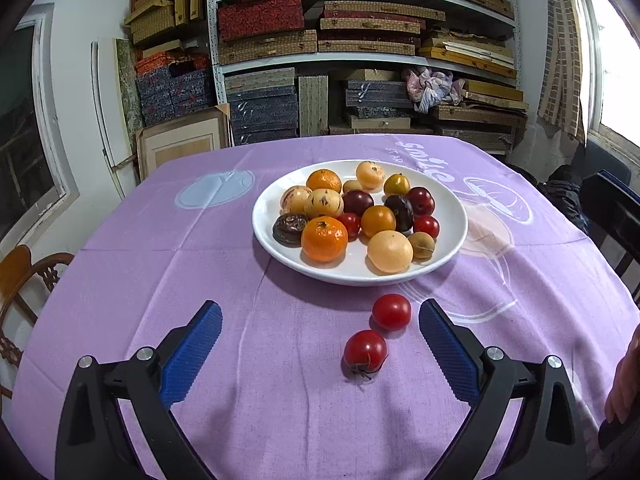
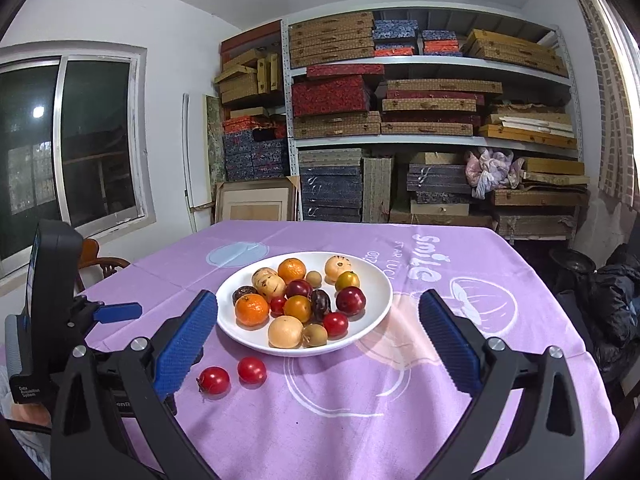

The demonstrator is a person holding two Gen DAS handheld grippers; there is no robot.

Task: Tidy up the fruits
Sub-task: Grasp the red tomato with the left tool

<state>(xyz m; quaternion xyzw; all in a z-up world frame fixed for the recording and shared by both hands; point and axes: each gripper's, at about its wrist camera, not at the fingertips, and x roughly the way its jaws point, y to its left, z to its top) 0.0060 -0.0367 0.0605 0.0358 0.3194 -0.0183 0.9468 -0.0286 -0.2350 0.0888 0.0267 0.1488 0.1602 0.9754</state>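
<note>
Behind the plate [image 2: 376,308], the pile of fruit is hiding part of itself: the front orange [image 1: 324,239] is covering the lower side of a dark wrinkled fruit [image 1: 289,229], and what kind that one is I cannot tell. Left of the plate, the left gripper [image 2: 120,313] is showing only one blue finger, the rest sitting behind its black body. Right of the plate, a hand [image 1: 624,384] is being cut off by the picture's edge.

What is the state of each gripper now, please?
Left gripper: open, holding nothing, above the purple cloth.
Right gripper: open, holding nothing.
</note>
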